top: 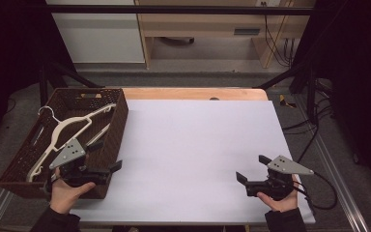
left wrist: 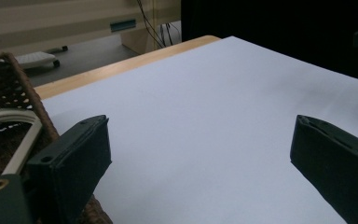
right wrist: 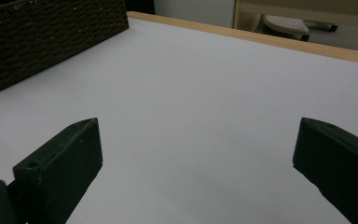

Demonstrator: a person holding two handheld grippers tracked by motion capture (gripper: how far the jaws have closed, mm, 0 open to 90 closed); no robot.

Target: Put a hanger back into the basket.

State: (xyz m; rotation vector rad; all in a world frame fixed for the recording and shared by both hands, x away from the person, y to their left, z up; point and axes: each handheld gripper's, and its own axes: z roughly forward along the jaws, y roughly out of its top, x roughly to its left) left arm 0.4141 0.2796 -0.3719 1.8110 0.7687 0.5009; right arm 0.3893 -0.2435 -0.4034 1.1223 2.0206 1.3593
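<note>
High view: a white hanger (top: 70, 128) lies in the basket (top: 121, 116). Left gripper (top: 110, 169) hovers at the basket's near corner, right gripper (top: 251, 169) well apart; both gape empty. Left should reach over the wall and pinch the hanger's arm.

A cream hanger (top: 67, 129) lies tilted inside the brown wicker basket (top: 117, 126).

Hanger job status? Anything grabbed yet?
Nothing looks done: the white hanger lies in the wicker basket. In hand: nothing; left claw is open beside the basket's near corner, right claw open over the white sheet. Left, likely: grasping the hanger.
</note>
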